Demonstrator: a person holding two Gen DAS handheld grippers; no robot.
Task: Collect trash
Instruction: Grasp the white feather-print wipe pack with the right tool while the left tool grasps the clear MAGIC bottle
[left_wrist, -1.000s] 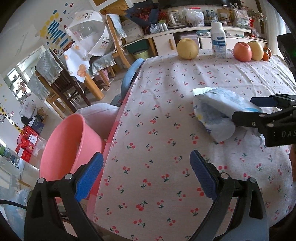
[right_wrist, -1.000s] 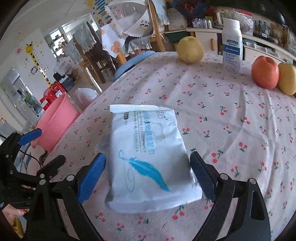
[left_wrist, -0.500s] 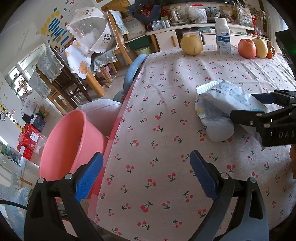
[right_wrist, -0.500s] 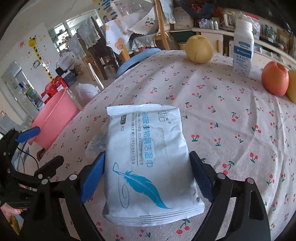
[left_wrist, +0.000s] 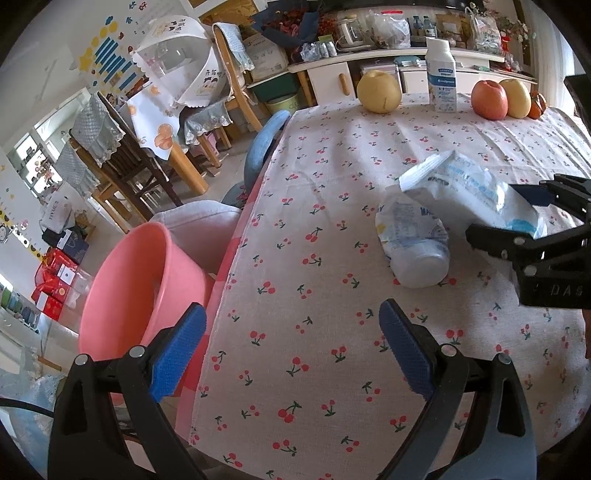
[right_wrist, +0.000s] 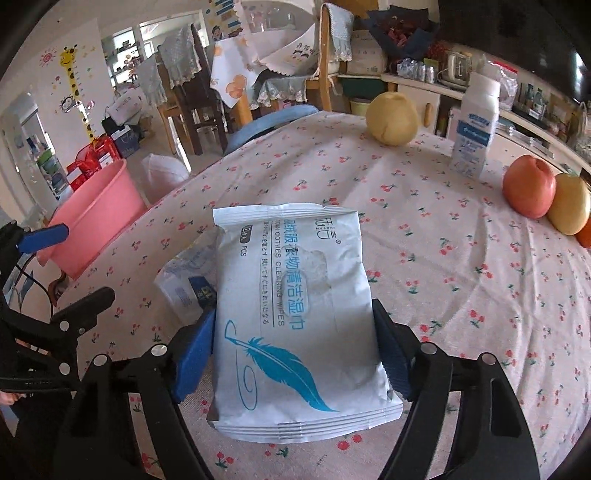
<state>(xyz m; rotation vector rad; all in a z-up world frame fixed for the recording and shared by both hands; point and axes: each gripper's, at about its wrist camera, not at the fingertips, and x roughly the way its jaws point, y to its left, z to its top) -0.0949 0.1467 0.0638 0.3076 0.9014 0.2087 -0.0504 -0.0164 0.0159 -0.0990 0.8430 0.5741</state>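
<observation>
The right gripper (right_wrist: 291, 347) has just been closing its jaws, and its blue pads now press both long sides of a white plastic wipes pack with a blue feather print (right_wrist: 295, 306). The pack's long axis runs along the fingers, its crimped top end pointing away toward the far side of the cherry-print tablecloth (right_wrist: 443, 258), its bottom seam nearest the camera. From the left wrist view the pack (left_wrist: 469, 188) is tilted, far end raised off the cloth. Just left of it lies a crumpled clear plastic bottle (left_wrist: 413, 243). The left gripper (left_wrist: 291, 350) hangs wide open and empty over the table's near edge, beside a pink plastic basin (left_wrist: 122, 284) standing off the table's left edge.
</observation>
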